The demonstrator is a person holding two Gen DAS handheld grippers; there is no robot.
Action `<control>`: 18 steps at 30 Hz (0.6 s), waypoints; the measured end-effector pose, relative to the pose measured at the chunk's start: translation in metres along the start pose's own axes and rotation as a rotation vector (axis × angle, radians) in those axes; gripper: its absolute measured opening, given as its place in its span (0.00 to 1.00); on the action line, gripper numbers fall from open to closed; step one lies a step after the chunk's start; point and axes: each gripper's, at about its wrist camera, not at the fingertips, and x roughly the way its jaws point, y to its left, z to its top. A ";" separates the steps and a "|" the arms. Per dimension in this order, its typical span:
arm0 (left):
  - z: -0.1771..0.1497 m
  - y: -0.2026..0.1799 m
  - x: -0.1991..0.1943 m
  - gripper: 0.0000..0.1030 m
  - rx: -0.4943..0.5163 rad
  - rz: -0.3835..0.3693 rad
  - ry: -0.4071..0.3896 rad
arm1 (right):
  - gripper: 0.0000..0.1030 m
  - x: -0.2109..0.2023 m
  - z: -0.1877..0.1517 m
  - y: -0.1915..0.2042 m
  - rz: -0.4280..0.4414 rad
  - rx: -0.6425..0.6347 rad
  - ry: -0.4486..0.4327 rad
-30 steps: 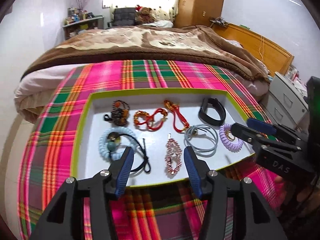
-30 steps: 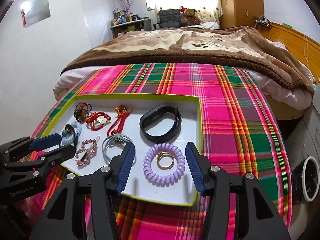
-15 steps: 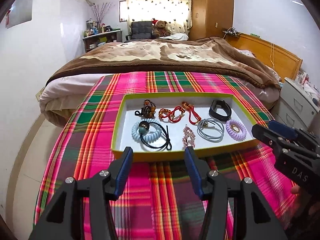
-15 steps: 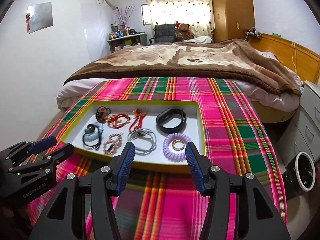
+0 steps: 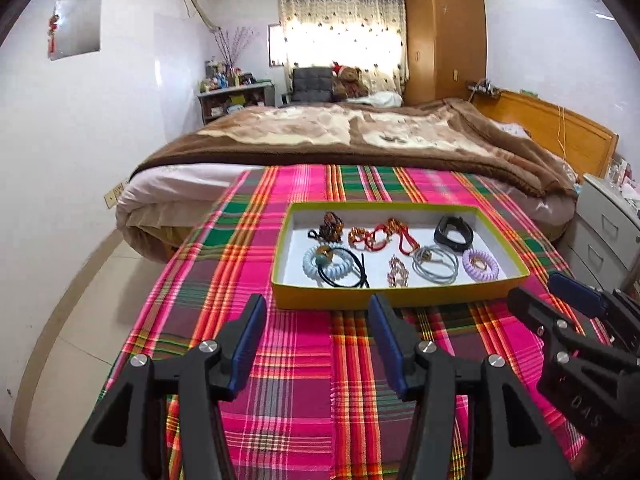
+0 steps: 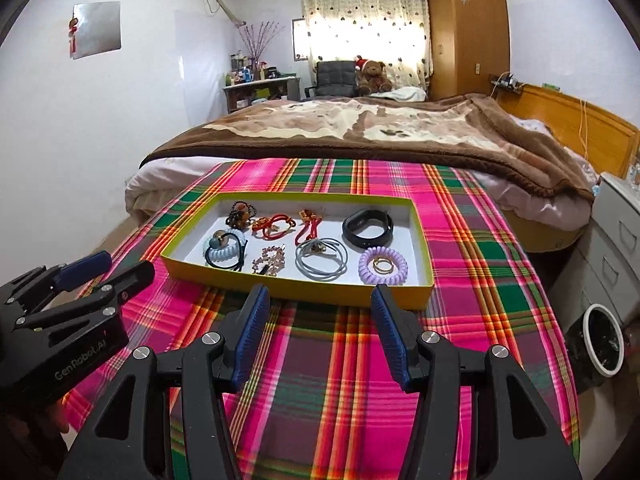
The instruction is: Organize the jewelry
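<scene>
Tray: a yellow-green-rimmed tray [image 5: 400,298] is lying on the plaid blanket [image 5: 304,364] at the foot of the bed, holding all the jewelry on its white floor.
Front row: a pale blue coil tie with a black cord [image 5: 326,265], a pink beaded piece [image 5: 397,273], grey loops [image 5: 435,265] and a purple coil tie ringing a gold ring [image 5: 480,266] are sitting side by side.
Back row: a brown beaded piece [image 5: 331,227], red cord bracelets [image 5: 378,236] and a black wristband [image 5: 454,232] are resting apart.
Only in the right view: a white-rimmed bin [image 6: 602,340] is showing on the floor beside the bed.
Left claw: the left claw [image 5: 318,340] is hovering over bare blanket short of the tray, angled downward, jaws spread wide and gripping nothing.
Right claw: the right claw [image 6: 320,334] is hanging alongside, likewise tilted down, jaws wide apart and empty.
</scene>
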 end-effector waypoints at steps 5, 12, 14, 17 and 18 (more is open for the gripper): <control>-0.004 -0.001 -0.005 0.54 -0.006 -0.008 -0.006 | 0.52 -0.006 -0.001 -0.001 -0.005 0.024 -0.021; -0.007 -0.006 -0.003 0.54 0.008 -0.007 0.006 | 0.52 -0.007 -0.001 -0.008 -0.012 0.056 -0.023; -0.007 -0.007 -0.003 0.54 0.010 -0.009 0.008 | 0.52 -0.006 -0.001 -0.008 -0.013 0.059 -0.021; -0.007 -0.008 -0.003 0.54 0.013 -0.011 0.010 | 0.52 -0.006 -0.001 -0.009 -0.013 0.058 -0.019; -0.007 -0.009 -0.002 0.54 0.011 -0.010 0.011 | 0.52 -0.006 -0.001 -0.009 -0.013 0.058 -0.019</control>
